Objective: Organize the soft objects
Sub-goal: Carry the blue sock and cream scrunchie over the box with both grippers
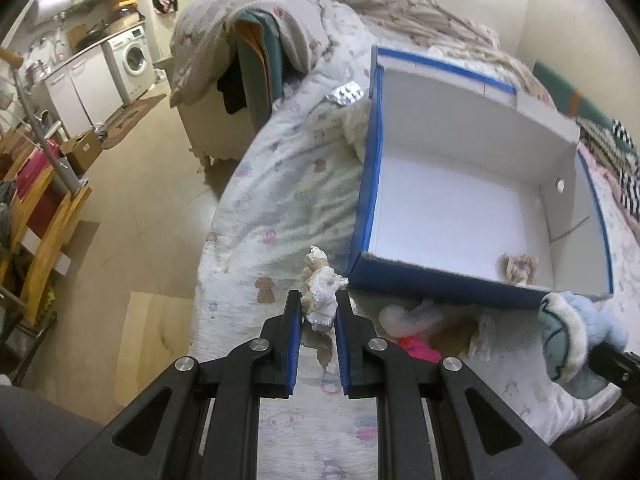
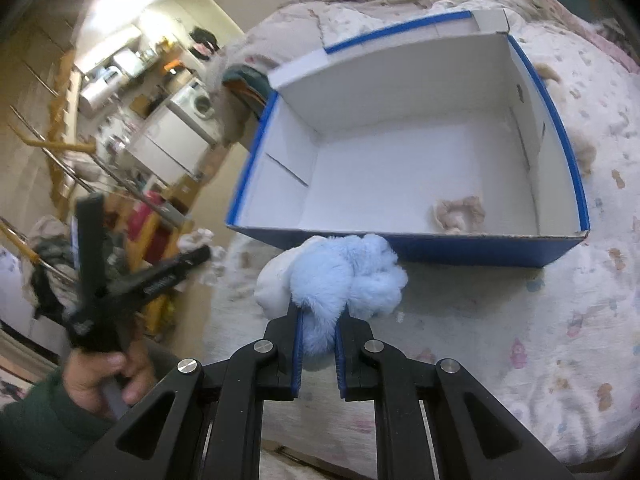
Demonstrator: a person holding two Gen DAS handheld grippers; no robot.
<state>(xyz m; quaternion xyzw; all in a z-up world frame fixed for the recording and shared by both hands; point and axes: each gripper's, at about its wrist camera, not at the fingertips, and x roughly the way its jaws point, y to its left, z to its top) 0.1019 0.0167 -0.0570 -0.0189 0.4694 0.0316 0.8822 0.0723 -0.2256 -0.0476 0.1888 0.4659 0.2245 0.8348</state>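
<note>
A blue cardboard box (image 1: 366, 200) with a white inside stands on the bed; it also shows in the right wrist view (image 2: 440, 250). A beige scrunchie (image 1: 520, 269) lies in its near corner, seen too in the right wrist view (image 2: 460, 212). My left gripper (image 1: 317, 308) is shut on a small white soft doll (image 1: 322, 292), held just left of the box's near corner. My right gripper (image 2: 319, 320) is shut on a fluffy light-blue plush toy (image 2: 344, 276), held in front of the box's near wall. That toy shows at the right edge of the left wrist view (image 1: 572, 332).
A white and pink soft item (image 1: 412, 328) lies on the floral bedspread (image 1: 288, 184) by the box. A pill blister pack (image 1: 345, 94) lies beyond the box. More beige fluffy pieces (image 2: 584, 152) lie right of the box. The bed edge drops to the floor on the left.
</note>
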